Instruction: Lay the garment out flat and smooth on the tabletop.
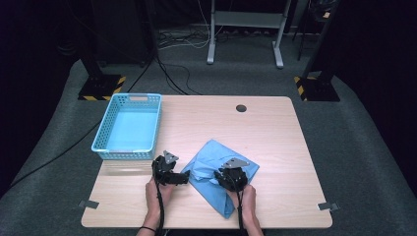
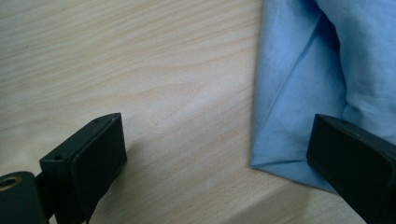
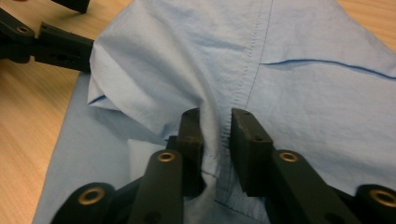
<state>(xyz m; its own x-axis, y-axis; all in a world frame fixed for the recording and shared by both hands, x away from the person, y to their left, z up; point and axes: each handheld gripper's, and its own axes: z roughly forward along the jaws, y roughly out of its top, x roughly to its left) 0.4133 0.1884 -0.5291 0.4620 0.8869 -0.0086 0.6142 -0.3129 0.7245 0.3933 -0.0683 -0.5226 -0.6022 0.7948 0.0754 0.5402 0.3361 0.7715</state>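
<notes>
— Where does the cloth lie right now?

— The blue cloth (image 1: 221, 169) sits rumpled on the tabletop (image 1: 275, 132), near my edge and right of the middle, well apart from the blue basket (image 1: 130, 125) at the far left. It looks like a garment; I can see stitched seams running across it.

— And your two tools?

— My right hand-held gripper (image 3: 215, 128) is pinched on a raised ridge of the cloth, right along a seam, with the fabric bunched between the two black pads. My left hand-held gripper (image 2: 215, 154) stands wide apart, low over the tabletop at the cloth's left edge; one jaw is over bare wood, the other rests over a folded corner, and nothing is pressed between them.

— So what makes this step go well?

— I judge the right grip to be thin: a ridge like that can slip out if I pull hard. I would keep it firm and lift slowly. For the left, I would slide the jaw under that folded corner so both layers come between the pads, then close. Two grips far apart should let me spread the cloth without dragging it across the wood.
</notes>
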